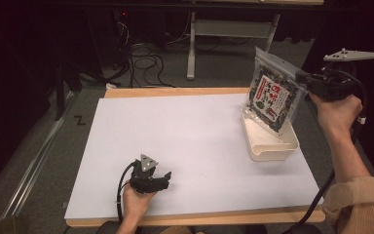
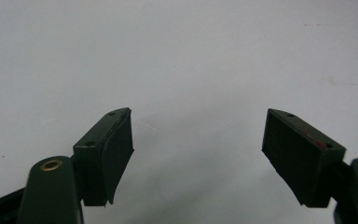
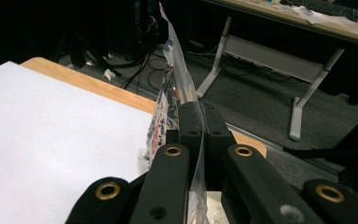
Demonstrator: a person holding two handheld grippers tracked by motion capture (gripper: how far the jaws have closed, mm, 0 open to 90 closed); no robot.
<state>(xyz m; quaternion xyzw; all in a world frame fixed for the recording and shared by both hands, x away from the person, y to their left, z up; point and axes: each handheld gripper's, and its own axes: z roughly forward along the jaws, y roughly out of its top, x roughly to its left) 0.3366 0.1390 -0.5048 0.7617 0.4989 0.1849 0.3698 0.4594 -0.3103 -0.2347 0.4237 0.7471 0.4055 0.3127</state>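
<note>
With our right tongs (image 1: 303, 78) clamped on the snack bag's (image 1: 271, 95) edge just above the white tray (image 1: 269, 145) and the left tongs (image 1: 166, 176) idle and wide open on the desk (image 1: 190, 141), we'd lower it straight, no swinging.

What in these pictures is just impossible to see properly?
- High view: the print on the snack bag is too small to read.
- High view: the bag hides part of the white tray.
- Right gripper view: the right gripper shows the bag edge-on, label unreadable.
</note>
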